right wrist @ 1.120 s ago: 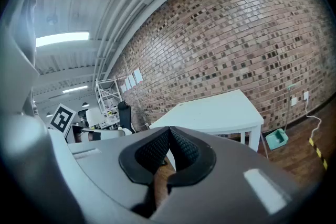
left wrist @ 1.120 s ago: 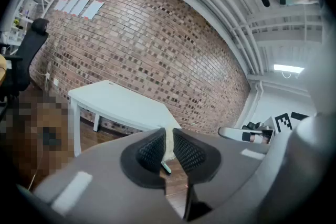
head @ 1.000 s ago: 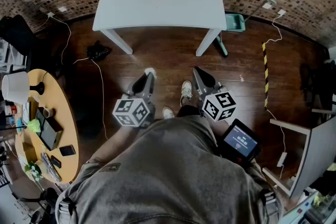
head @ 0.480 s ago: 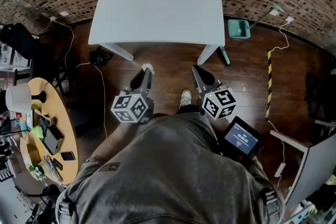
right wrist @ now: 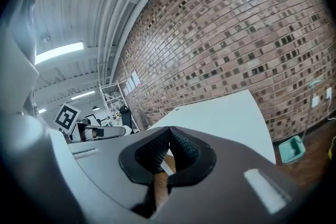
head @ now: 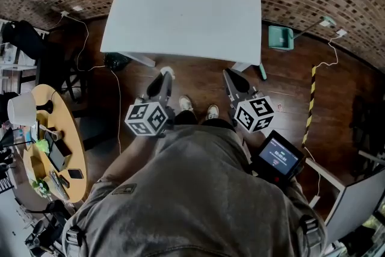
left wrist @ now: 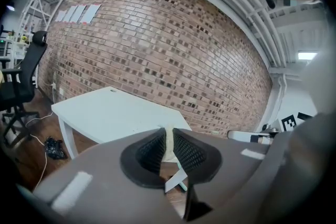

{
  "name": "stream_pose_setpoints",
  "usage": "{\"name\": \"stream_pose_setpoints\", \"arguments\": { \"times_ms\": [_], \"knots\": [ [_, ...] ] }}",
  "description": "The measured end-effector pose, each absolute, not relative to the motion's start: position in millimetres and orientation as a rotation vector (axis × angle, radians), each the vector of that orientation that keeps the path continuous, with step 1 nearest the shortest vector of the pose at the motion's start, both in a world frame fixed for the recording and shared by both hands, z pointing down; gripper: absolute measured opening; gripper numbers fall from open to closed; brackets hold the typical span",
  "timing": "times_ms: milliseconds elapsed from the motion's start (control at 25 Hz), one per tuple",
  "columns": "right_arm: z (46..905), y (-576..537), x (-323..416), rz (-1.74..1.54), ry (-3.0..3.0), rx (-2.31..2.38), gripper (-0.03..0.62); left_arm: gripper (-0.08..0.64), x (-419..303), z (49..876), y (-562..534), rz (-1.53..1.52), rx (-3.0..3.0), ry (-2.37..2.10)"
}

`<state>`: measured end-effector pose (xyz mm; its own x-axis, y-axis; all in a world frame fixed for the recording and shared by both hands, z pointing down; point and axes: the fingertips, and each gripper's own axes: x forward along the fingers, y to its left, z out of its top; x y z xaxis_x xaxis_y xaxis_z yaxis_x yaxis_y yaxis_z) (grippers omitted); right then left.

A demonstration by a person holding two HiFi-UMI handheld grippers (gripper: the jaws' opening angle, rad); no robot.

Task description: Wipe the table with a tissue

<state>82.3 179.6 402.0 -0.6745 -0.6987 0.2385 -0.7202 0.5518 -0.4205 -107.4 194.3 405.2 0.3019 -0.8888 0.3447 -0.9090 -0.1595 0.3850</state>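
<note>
A bare white table [head: 186,6] stands against the brick wall ahead; it also shows as the table [left wrist: 110,115] and the table [right wrist: 220,118] in the gripper views. My left gripper [head: 163,76] is held low just short of the table's front edge, shut on a small white tissue [head: 168,73]. In the left gripper view the tissue [left wrist: 169,147] is a pale strip pinched between the meshed pads of the left gripper [left wrist: 169,136]. My right gripper [head: 231,75] hangs level with it, also before the front edge. The right gripper [right wrist: 168,145] is shut with nothing in it.
A round wooden side table [head: 75,147] with a lamp and small items stands at the left. A black chair [head: 24,39] is beyond it. On the wooden floor lie a black bundle [head: 114,61], cables, a teal dustpan [head: 281,37] and striped tape [head: 310,99].
The person has stepped toward the white table, which now looms larger and nearer. Both grippers have come up close to its front edge. Both stay shut, the left one still holding the tissue.
</note>
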Motion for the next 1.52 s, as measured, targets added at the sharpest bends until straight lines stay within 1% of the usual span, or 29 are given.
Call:
{"name": "stream_pose_setpoints", "arguments": {
  "times_ms": [320, 640, 920, 1240, 1520],
  "knots": [
    [410, 128, 56, 0.766, -2.705, 1.242, 0.009, 0.041, -133, 419, 143, 0.05, 2.04, -1.574],
    [410, 69, 20, 0.757, -2.642, 1.327, 0.009, 0.041, -166, 428, 73, 0.066, 2.076, -1.474],
    [411, 39, 2, 0.761, -2.585, 1.421, 0.009, 0.041, -184, 434, 31, 0.072, 2.106, -1.389],
    [415, 18, 0, 0.729, -2.543, 1.461, 0.009, 0.041, -186, 442, 0, 0.083, 2.113, -1.341],
    [436, -10, 5, 0.757, -2.541, 1.407, 0.009, 0.041, -177, 460, -24, 0.142, 2.072, -1.351]
  ]
}}
